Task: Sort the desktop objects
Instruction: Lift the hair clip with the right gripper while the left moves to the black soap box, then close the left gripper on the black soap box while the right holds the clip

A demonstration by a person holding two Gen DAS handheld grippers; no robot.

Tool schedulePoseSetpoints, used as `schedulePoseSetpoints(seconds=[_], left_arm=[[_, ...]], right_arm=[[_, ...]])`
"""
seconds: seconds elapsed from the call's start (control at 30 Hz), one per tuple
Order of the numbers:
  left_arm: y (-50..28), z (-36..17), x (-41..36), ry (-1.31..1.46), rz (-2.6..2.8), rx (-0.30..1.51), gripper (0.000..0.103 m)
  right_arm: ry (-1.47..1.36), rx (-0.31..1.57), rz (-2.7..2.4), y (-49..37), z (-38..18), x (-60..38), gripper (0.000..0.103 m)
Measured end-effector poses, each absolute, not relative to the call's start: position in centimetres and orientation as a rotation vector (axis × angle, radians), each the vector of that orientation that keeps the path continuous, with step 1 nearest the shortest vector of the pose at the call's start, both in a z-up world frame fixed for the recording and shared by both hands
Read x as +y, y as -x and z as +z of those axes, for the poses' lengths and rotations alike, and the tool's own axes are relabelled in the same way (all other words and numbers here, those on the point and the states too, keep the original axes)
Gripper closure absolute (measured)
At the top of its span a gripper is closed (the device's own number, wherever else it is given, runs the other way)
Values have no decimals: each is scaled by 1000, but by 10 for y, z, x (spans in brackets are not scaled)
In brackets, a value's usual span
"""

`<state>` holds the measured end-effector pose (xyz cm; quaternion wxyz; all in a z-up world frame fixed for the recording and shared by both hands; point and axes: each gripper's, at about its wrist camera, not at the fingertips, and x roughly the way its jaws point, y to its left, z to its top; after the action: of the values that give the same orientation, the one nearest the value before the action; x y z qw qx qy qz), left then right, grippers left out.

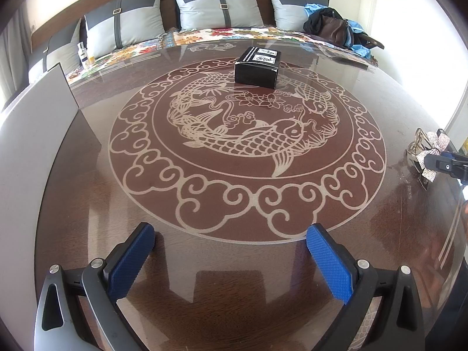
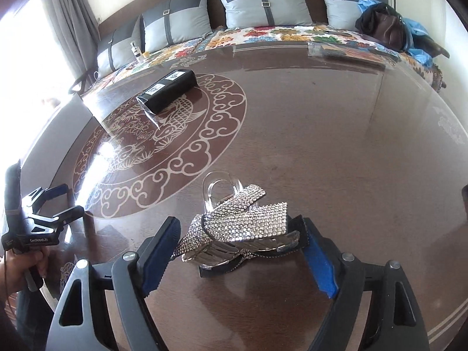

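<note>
Glossy dark wooden surface (image 2: 336,134), rhinestone-covered bow hair clip (image 2: 242,228) lying between my spread right claw (image 2: 238,251).
Pads untouching; closing off-centre could skid it toward 12 o'clock. Left claw (image 1: 231,263) spread, empty.

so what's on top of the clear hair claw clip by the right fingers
A rhinestone-covered silver bow sits on the clear plastic hair claw clip, draping over its teeth. The bow hides most of the clip's body; only the clear loop and some teeth show.

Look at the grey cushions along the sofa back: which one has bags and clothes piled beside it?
The cushion at the far right end. A dark brown bag with blue cloth sits right beside it; the other cushions have nothing piled next to them.
</note>
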<state>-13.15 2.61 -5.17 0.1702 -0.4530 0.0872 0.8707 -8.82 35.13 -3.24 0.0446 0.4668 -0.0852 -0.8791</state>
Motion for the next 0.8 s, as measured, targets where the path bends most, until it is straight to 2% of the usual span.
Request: schedulePoseSetpoints(seconds=[0.03,0.1,0.17,0.3,0.37,0.8], left_arm=[[132,-52,26,1287,2474,248,0],[132,-51,25,1287,2474,248,0],[132,-51,26,1287,2474,248,0],[141,-50,29,1321,2439,264,0],[158,-49,38,1366,2411,278,0],[304,-48,128,1459,2336,319,0]], right_arm=[[-1429,-269,-2686,88,-34,353,21],[-1457,-257,-2688,90,-37,354,12],[-1456,-222,-2691,89,-41,353,7],[-1425,26,-2725,84,-49,332,0],[-1422,110,-2726,83,-51,322,0],[-1423,80,-2729,83,-53,326,0]])
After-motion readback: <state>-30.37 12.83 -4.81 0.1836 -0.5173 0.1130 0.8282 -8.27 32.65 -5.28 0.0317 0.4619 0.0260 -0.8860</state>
